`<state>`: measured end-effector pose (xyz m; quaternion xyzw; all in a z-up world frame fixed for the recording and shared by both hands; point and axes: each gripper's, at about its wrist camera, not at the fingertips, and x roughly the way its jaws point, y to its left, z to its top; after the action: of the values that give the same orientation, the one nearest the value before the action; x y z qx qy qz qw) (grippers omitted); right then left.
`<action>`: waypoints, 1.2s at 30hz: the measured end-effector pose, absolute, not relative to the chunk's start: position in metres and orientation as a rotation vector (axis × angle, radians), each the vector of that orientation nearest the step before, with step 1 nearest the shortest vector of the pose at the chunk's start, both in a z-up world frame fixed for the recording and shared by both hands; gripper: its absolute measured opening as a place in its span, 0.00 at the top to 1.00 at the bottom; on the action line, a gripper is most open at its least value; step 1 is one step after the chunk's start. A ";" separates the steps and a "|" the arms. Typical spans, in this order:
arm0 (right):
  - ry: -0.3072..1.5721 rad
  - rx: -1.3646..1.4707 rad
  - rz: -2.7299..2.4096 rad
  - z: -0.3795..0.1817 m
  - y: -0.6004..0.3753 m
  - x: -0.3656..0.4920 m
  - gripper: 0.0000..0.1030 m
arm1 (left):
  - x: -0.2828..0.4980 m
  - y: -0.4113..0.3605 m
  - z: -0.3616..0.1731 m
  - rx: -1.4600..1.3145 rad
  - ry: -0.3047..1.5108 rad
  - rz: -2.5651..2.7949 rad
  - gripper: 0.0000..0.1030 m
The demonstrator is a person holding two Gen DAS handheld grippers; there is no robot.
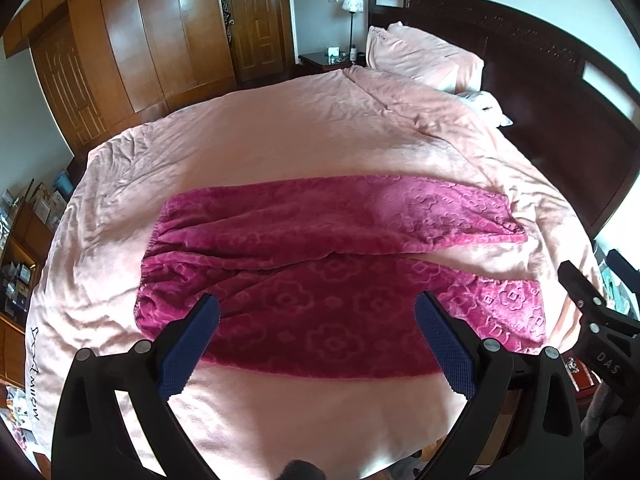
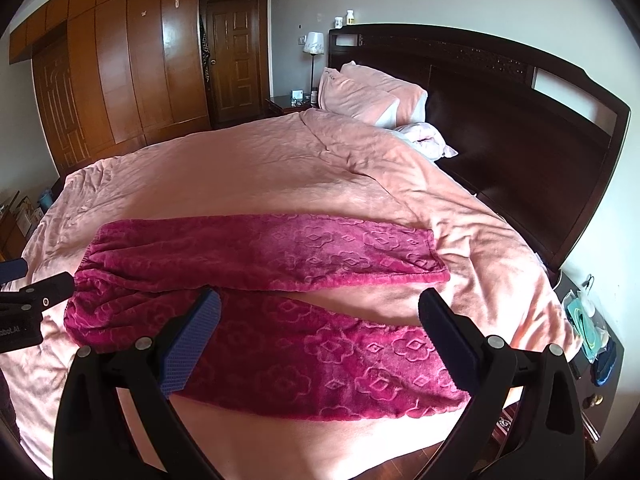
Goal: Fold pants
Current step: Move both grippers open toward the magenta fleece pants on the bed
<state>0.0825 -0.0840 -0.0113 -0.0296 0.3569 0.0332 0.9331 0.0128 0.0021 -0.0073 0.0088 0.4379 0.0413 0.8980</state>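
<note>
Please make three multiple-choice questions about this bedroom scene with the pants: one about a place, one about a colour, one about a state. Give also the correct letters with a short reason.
1. Where do the pants lie?
A. on the pink bedcover
B. on the nightstand
C. on the pillows

2. What colour are the pants?
A. grey
B. magenta
C. dark blue

3. How is the left claw?
A. shut on the waistband
B. shut on a pillow
C. open, holding nothing

Answers:
1. A, because both views show the pants spread flat on the pink bedcover, with the pillows far behind by the headboard.
2. B, because the fleece with embossed flowers is deep pink-red in both views.
3. C, because its two fingers stand wide apart over the near leg, with no fabric between them. The right claw is open too.
</note>
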 end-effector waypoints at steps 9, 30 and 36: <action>0.737 -0.047 0.038 -0.012 -0.079 0.079 0.03 | 0.017 0.015 -0.014 0.011 0.928 0.068 0.06; 0.842 -0.032 -0.053 -0.037 -0.060 0.067 0.03 | 0.028 0.047 -0.051 0.012 1.035 -0.011 0.06; 0.889 -0.048 -0.102 -0.049 -0.063 0.056 0.03 | 0.033 0.051 -0.073 0.003 1.090 -0.038 0.06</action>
<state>0.0560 -0.0626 -0.0493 -0.0233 0.4300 -0.0491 0.9012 0.0329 0.0505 -0.0730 0.0013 0.5184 -0.0183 0.8549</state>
